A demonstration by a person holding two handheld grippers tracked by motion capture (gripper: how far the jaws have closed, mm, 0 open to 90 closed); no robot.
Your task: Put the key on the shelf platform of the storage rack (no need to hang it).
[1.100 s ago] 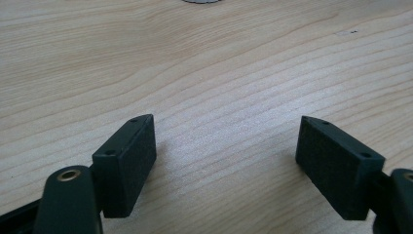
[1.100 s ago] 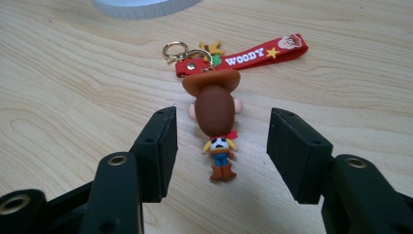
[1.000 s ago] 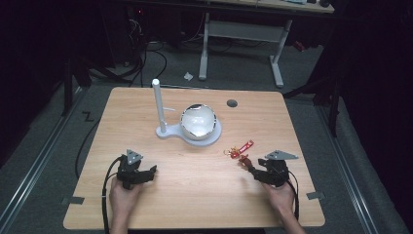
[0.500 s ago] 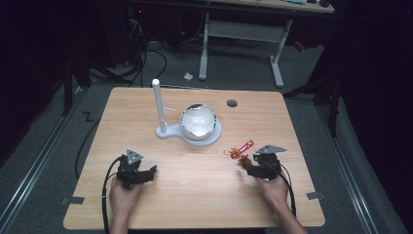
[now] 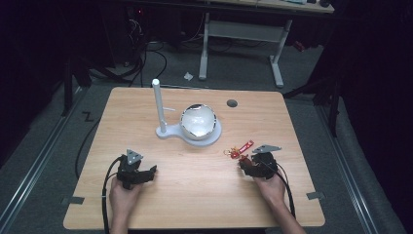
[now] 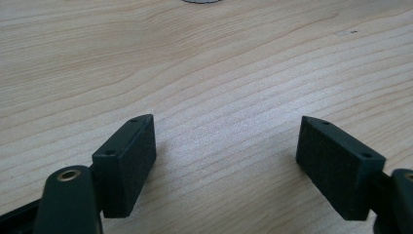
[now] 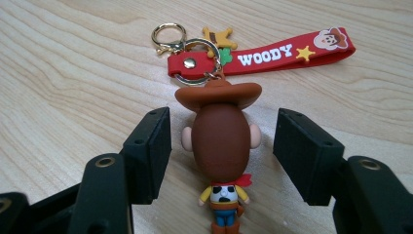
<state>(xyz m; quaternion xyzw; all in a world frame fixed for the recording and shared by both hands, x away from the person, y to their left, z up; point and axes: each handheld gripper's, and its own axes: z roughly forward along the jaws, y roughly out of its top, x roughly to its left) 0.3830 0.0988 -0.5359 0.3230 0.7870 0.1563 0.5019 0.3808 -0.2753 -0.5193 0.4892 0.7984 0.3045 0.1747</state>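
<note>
Right gripper [image 7: 221, 146] has slid up to the brown-hatted cowboy figure keychain [image 7: 221, 141], jaws spread around its head; squeeze centred.

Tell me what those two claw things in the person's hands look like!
Both are black. The left gripper and the right gripper each carry a grey three-cornered plate on top and trail a black cable back along the forearm. Up close, each has two flat, blocky black pads with small holes, joined by brass-coloured pins. The forearms look bare, with no sleeves in view.
</note>
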